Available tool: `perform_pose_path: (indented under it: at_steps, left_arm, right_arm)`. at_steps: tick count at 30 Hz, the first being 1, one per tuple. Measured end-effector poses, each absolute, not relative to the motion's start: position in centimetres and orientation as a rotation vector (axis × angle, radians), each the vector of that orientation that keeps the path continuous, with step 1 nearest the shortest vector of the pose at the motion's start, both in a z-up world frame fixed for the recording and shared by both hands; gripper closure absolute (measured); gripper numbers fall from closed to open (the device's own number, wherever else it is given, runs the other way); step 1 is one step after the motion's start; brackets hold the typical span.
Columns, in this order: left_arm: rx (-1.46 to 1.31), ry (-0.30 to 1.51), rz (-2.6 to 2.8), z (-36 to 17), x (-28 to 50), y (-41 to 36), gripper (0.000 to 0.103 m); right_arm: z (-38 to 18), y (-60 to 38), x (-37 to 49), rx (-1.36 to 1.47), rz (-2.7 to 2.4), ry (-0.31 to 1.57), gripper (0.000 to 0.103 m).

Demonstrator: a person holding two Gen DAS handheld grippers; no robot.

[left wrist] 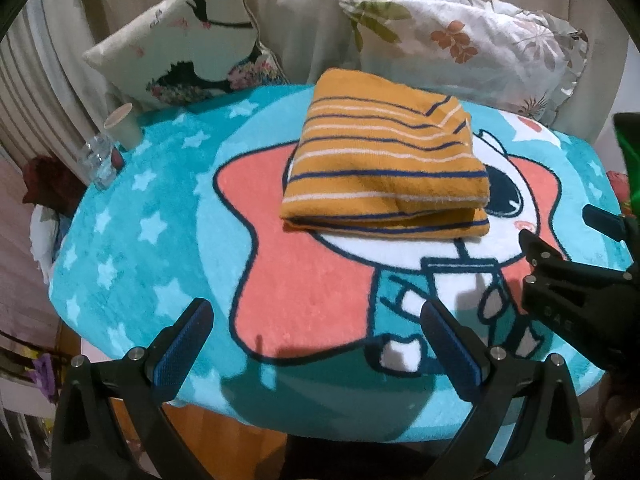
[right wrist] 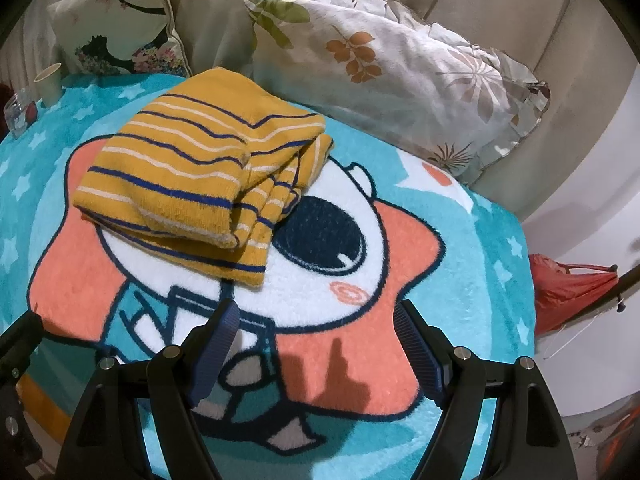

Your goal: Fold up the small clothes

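A mustard-yellow garment with navy and white stripes (left wrist: 384,168) lies folded into a thick rectangle on the teal cartoon blanket (left wrist: 132,240); it also shows in the right wrist view (right wrist: 192,176), with layered edges facing me. My left gripper (left wrist: 316,312) is open and empty, held back near the blanket's front edge, apart from the garment. My right gripper (right wrist: 316,316) is open and empty, just in front of the garment's near corner. The right gripper also shows at the right of the left wrist view (left wrist: 560,224).
A bird-print cushion (left wrist: 188,36) and a leaf-print pillow (left wrist: 472,40) lean behind the blanket. A paper cup (left wrist: 122,126) and a clear glass (left wrist: 98,160) stand at the far left corner. A red bag (right wrist: 568,292) hangs off to the right.
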State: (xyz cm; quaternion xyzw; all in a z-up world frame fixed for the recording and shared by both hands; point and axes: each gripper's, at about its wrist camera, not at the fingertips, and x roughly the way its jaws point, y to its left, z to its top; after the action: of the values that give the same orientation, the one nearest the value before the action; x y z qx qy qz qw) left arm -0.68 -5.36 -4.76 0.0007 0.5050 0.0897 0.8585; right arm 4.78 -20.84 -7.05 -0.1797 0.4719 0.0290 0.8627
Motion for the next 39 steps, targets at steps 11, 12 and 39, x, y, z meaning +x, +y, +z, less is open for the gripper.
perform_pose_path:
  at_steps: [11, 12, 39]
  left_arm:
    - [-0.006, 1.051, 0.180, -4.6, -0.4, -5.3, 0.000]
    - [-0.006, 1.052, 0.178, -4.6, -0.3, -5.3, 0.000]
    - [-0.073, 1.081, 0.114, -5.3, 0.6, -5.0, 0.000]
  right_arm:
    - [-7.5, -19.7, 5.3, -0.385, 0.083, 1.002, 0.019]
    - [-7.6, -19.7, 5.4, -0.383, 0.084, 1.005, 0.019]
    - [-7.7, -19.6, 5.5, -0.359, 0.081, 1.031, 0.019]
